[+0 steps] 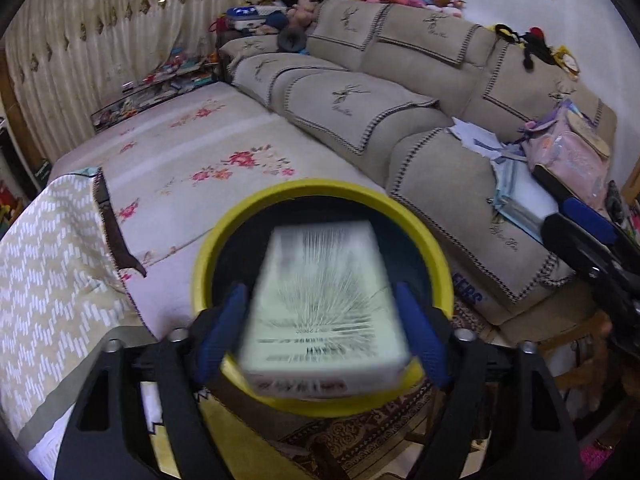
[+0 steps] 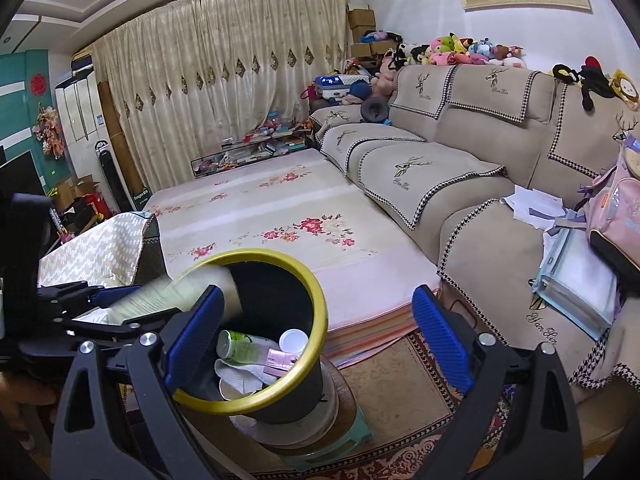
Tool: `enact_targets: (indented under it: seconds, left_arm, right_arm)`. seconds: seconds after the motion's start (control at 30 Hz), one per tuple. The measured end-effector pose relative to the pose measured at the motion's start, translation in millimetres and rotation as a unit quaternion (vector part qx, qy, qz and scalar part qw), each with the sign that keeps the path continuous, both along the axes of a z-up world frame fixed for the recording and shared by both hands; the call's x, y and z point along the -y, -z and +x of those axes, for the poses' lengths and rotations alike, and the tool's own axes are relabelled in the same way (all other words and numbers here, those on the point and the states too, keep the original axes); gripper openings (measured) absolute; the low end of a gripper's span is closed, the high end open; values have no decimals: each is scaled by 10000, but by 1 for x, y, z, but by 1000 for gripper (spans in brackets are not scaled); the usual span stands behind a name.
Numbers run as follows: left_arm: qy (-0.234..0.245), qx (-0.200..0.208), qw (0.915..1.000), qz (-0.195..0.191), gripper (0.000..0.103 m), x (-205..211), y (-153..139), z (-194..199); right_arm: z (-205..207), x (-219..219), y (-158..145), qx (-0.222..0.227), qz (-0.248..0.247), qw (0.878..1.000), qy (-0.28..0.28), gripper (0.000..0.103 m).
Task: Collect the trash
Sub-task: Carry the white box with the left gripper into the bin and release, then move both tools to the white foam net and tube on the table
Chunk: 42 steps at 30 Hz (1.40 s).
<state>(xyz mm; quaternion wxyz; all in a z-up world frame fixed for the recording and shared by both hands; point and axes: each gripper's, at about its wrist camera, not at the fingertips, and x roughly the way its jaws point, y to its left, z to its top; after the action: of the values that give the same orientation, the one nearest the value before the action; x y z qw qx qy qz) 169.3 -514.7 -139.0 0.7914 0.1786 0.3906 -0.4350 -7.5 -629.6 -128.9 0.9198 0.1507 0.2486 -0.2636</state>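
A pale cardboard box (image 1: 324, 308), blurred by motion, sits between my left gripper's blue fingers (image 1: 228, 332) directly over the black bin with a yellow rim (image 1: 280, 194). My left gripper (image 1: 324, 340) looks open, its pads spread a little wider than the box. In the right wrist view the same box (image 2: 188, 288) tips over the bin's rim (image 2: 316, 292). The bin holds a green tube (image 2: 240, 346), a white cap (image 2: 293, 340), a pink packet and crumpled tissue. My right gripper (image 2: 316, 336) is open and empty, beside the bin.
The bin stands on a small teal stool (image 2: 320, 446) on a patterned rug. A floral mattress (image 2: 280, 216) lies behind it, a beige sofa (image 2: 460, 168) to the right with papers, a clear folder (image 2: 576, 284) and a pink backpack (image 2: 616, 208).
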Motion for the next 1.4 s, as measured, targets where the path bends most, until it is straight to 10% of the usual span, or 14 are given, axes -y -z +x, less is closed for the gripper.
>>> enact_targets:
  seconds: [0.47,0.8,1.17,1.4]
  left_arm:
    - [-1114,307,9889,-938,90,-185,-59,-6]
    - [-3258,966,9358,-941,93,-408,-75,12]
    - [-4610,1569,8701,-760,94,-521,-58,82]
    - [-4725,1544,8631,-893,94,-531,-41,85]
  right_arm:
    - [49,-66,-20,156,-81,9956,-916,90]
    - [144,-208,-51,310,59,9612,-2741,90]
    - [242,-368,-55,-253,-443,9102,-4111,90]
    - [284,-411,-33,-638,-442,9114,-4042,68]
